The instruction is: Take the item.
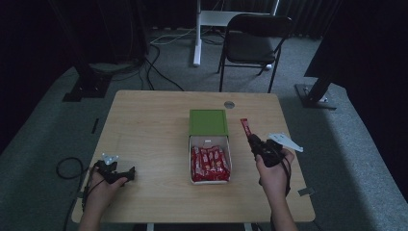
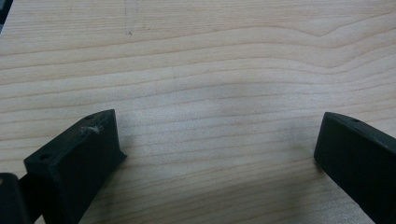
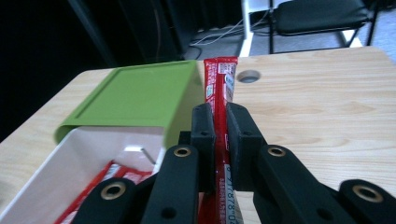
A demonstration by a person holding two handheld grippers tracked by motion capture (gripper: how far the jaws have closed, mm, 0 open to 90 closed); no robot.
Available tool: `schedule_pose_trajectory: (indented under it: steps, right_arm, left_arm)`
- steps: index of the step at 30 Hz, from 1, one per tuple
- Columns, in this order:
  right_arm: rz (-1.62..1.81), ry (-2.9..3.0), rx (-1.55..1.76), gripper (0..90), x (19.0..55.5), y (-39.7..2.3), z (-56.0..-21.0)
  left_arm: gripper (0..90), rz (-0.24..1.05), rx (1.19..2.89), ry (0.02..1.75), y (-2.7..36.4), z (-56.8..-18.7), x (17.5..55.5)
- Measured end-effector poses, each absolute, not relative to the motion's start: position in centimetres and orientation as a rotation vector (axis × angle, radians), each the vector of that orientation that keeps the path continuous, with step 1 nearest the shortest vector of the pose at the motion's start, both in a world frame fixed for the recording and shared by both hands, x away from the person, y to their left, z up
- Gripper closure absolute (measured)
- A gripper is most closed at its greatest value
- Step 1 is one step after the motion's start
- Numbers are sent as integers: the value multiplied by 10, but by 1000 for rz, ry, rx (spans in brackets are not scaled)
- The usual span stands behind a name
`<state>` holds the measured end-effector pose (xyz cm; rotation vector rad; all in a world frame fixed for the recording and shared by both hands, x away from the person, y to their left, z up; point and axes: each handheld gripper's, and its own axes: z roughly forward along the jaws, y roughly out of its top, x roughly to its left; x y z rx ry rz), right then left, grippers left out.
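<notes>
Right gripper view: right tongs (image 3: 220, 135) clenched on red stick packet (image 3: 219, 79); keep it level, clear white drawer box (image 3: 56, 172) rim; left tongs (image 2: 215, 154) released on tabletop (image 2: 210, 70)

A light wooden table (image 1: 149, 130) with a visible grain carries everything. Near its middle lies an open box: a white tray (image 1: 210, 140) packed with red packets (image 1: 209, 163), its green lid (image 1: 207, 121) slid back over the far end, away from the person. Just beyond the green lid, toward the far edge, a round grey cable hole (image 1: 229, 104) sits in the tabletop. Well to the left of the tray, near the person's edge, the left gripper (image 1: 132, 174) rests on the bare wood with its jaws spread wide apart. A small grey bracket (image 1: 305, 192) sits at the near right corner, well right of the tray.
</notes>
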<state>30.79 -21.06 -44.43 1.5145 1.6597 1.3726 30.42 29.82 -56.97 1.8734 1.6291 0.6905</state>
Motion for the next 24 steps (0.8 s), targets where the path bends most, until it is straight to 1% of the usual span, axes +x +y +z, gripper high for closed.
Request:
schedule_pose_trajectory:
  steps: [13,17,24]
  right_arm:
    - [1320,1559,1582,825,305,-246,-456]
    - [1281,1520,1621,825,305,-264,-464]
    - [1235,1486,1663,825,307,-282,-479]
  left_arm:
    - [11,691,1873,1629,298,-570,304]
    - [11,691,1873,1629,298,-570,304]
    - [11,691,1873,1629,298,-570,304]
